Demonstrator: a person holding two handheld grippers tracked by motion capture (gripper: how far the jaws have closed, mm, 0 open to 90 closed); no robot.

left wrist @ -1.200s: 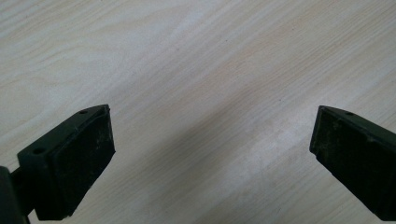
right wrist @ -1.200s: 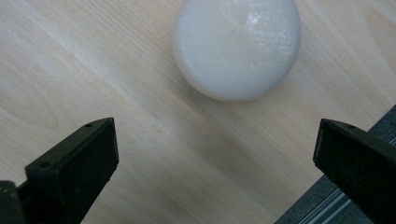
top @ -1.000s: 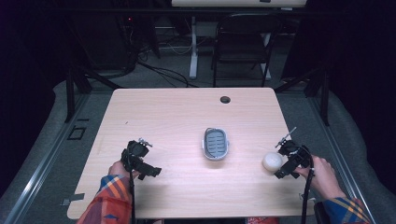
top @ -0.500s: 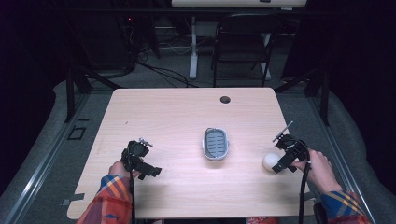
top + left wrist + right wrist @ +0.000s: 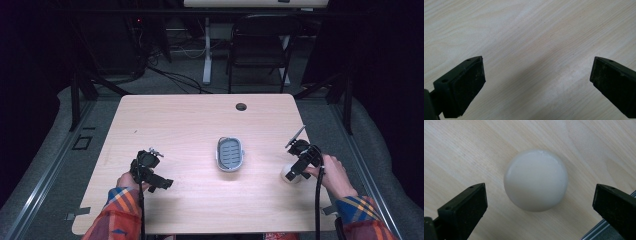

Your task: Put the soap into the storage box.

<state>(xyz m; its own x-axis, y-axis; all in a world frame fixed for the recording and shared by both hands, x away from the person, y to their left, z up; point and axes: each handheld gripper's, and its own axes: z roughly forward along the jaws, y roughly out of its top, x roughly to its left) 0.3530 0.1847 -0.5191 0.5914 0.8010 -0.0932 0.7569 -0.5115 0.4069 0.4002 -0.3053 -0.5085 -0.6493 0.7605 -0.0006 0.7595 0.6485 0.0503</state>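
Note:
A white ball (image 5: 289,174) rests on the wooden table (image 5: 190,125) near its right edge. My right gripper (image 5: 295,171) hangs just above it and points down at it. In the right gripper view the ball (image 5: 535,180) lies on the wood between and just beyond the jaws of that gripper (image 5: 538,187), which stand wide apart without touching it. A grey oval dish (image 5: 230,154) with a ribbed floor sits at the table's middle. My left gripper (image 5: 159,183) is at the front left, open over bare wood (image 5: 529,30), with nothing in the left gripper (image 5: 537,59).
A round cable hole (image 5: 241,106) lies near the table's far edge. The table's metal-trimmed right edge (image 5: 596,230) runs close to the ball. Beyond the table stand a black chair (image 5: 260,45) and a white desk leg (image 5: 206,55).
The right hand has shifted slightly away from the person and tipped its gripper down over the ball. The ball, the dish and the left gripper have stayed put.

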